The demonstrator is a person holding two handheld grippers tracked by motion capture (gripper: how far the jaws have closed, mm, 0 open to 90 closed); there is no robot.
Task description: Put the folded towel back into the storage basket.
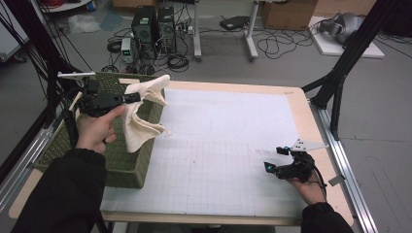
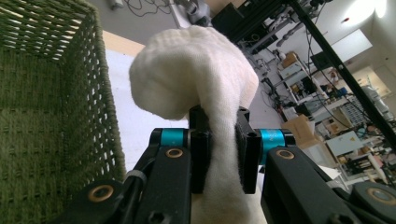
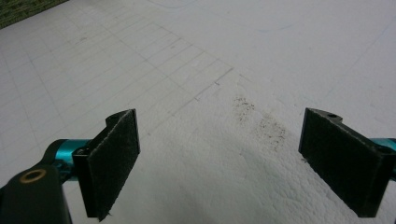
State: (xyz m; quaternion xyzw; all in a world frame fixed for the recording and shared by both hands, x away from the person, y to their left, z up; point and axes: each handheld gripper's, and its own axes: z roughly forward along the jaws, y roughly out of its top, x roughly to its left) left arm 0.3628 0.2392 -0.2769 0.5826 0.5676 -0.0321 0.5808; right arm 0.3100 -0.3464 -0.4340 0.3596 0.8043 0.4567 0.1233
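From the high view I see my left tongs [image 1: 137, 97] held up over the green woven basket [image 1: 124, 160] at the left edge of the surface [image 1: 233, 145], clamped on a cream cloth [image 1: 141, 114]. The cloth bunches above the pads and hangs down in folds, its lower end draping over the basket's right-hand rim, on the side that faces the white gridded mat. My left hand [image 1: 97, 128] grips the tool from below, dark sleeve running off the bottom. Well apart, toward the near right corner of the surface, my right tongs [image 1: 270, 166] sit low over the mat, pointing left, with nothing near them. In the left gripper view, the left tongs [image 2: 219, 154] have both pads pressed into the cloth [image 2: 196, 79], which is pinched to a narrow neck between them and swells into a rounded lump above; the basket wall [image 2: 51, 112] stands close on the left of that picture, with the white mat past it. In the right gripper view, the right tongs [image 3: 219, 158] stand wide apart with nothing between the pads [image 3: 114, 158], looking across the bare gridded mat [image 3: 187, 56], which carries a faint patch of dark specks just ahead.
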